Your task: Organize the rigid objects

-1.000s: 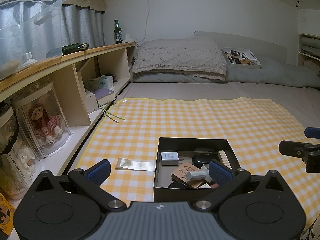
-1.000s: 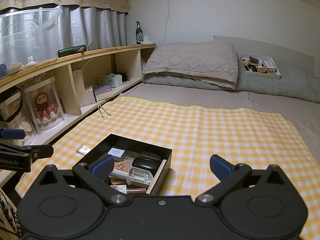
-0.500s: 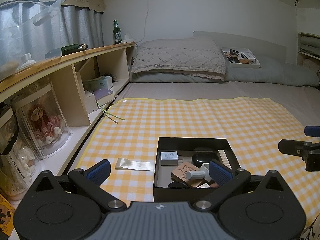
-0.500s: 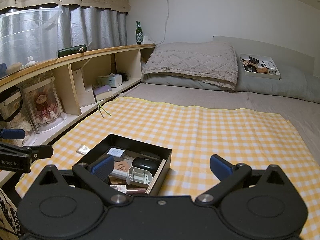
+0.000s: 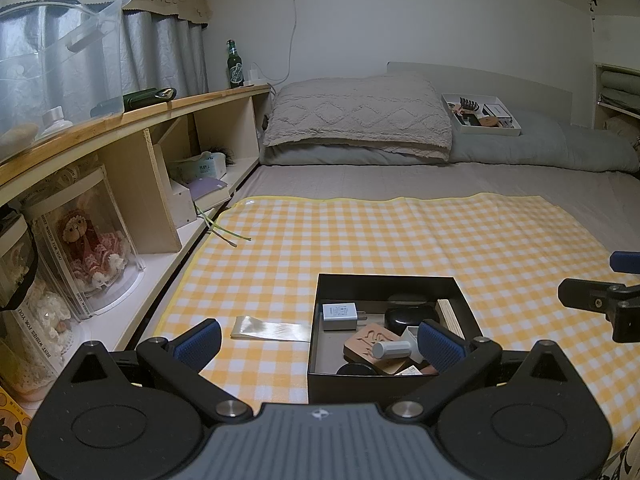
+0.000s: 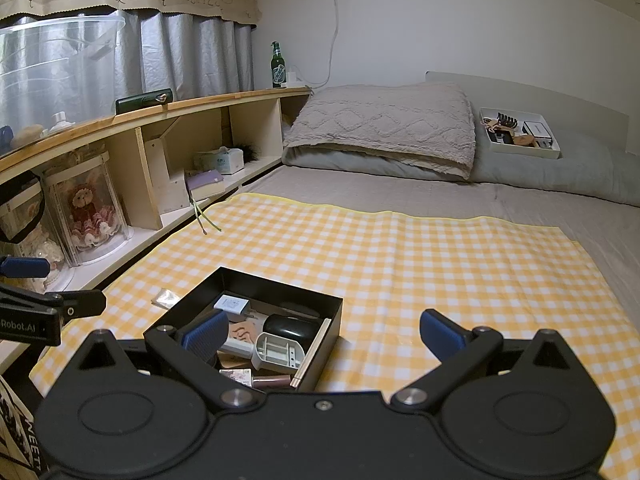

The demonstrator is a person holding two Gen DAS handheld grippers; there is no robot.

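- Right wrist view: checked cloth (image 6: 440,264) lies bare right of the black box (image 6: 320,316)
- Shelf (image 6: 152,120) borders the left edge
- Both grippers, left gripper (image 5: 318,340) and right gripper (image 6: 322,330), jaws released, empty

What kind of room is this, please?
Most likely a bedroom: a pillow lies at the head of a bed, with a curtained wooden shelf alongside.
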